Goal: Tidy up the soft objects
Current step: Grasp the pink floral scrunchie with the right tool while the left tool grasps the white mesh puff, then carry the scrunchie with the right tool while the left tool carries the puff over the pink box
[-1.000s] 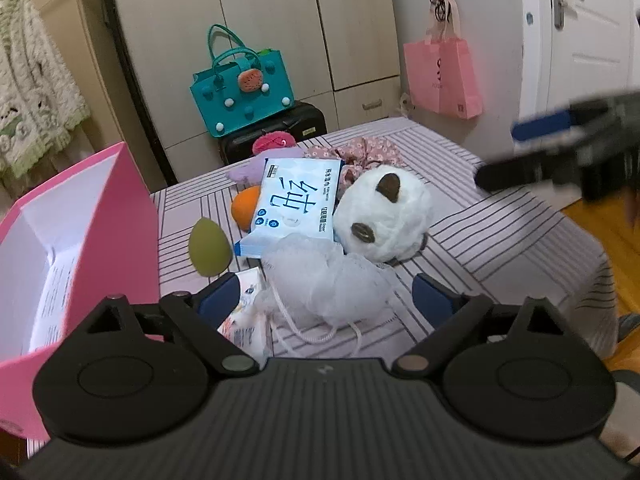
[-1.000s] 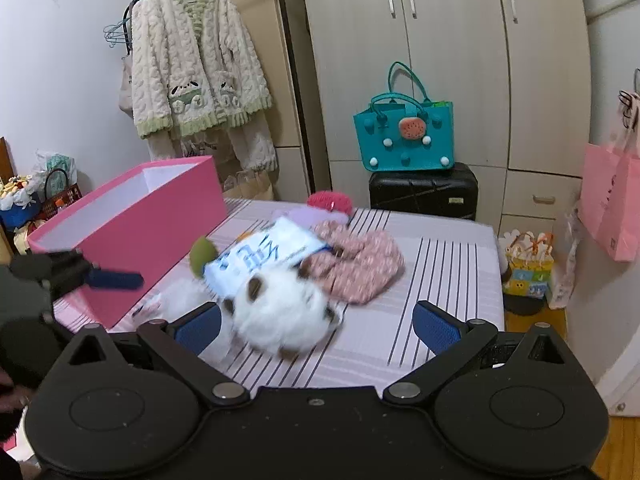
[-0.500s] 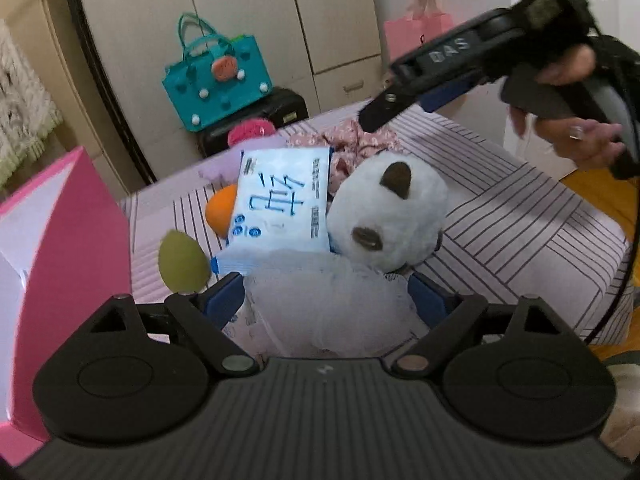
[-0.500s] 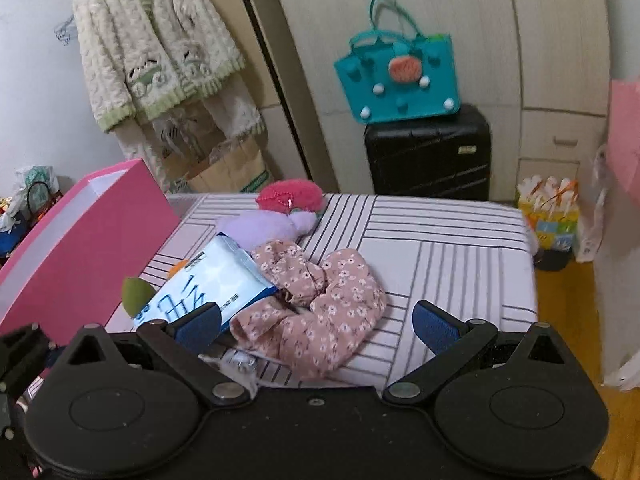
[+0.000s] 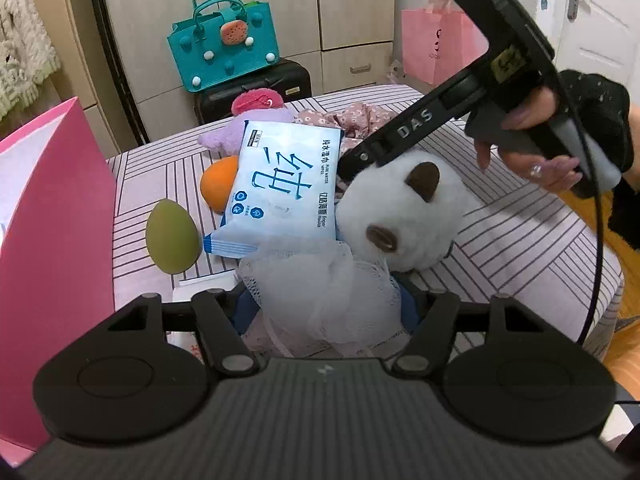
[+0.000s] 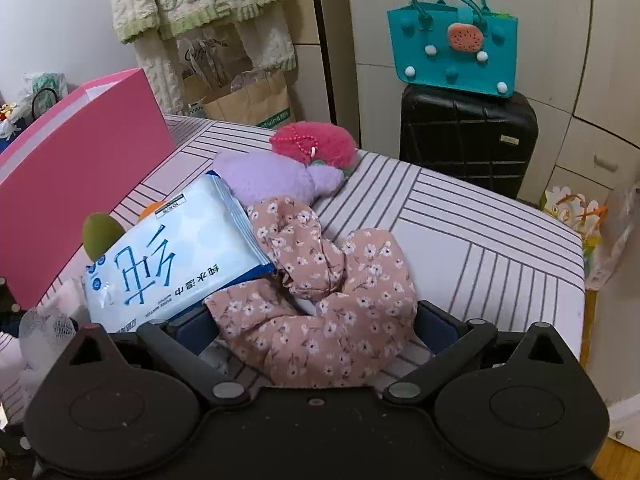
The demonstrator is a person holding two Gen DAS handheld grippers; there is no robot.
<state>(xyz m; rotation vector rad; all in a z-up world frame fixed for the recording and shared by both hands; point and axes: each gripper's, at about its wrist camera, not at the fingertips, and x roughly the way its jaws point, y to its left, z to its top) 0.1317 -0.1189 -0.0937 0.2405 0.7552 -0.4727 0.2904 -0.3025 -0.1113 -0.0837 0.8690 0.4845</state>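
A pile of soft things lies on the striped table (image 5: 520,240). My left gripper (image 5: 328,304) is open with a white mesh bath puff (image 5: 328,280) between its fingers. Behind the puff are a white plush toy (image 5: 404,216), a blue wet-wipes pack (image 5: 284,188), a green sponge egg (image 5: 172,240) and an orange ball (image 5: 218,182). My right gripper (image 6: 316,324) is open around a pink floral cloth (image 6: 320,320). A purple plush (image 6: 272,176) and a red plush (image 6: 312,144) lie beyond it. The wipes pack (image 6: 172,260) is at its left.
A pink open box (image 5: 48,240) stands at the table's left; it also shows in the right wrist view (image 6: 80,176). A teal bag (image 6: 452,44) sits on a black suitcase (image 6: 468,144) beyond the table. The right gripper's body (image 5: 472,80) hangs over the white plush.
My left gripper has moved forward so the mesh puff sits between its fingers. My right gripper has swung over the white plush and come down onto the floral cloth.
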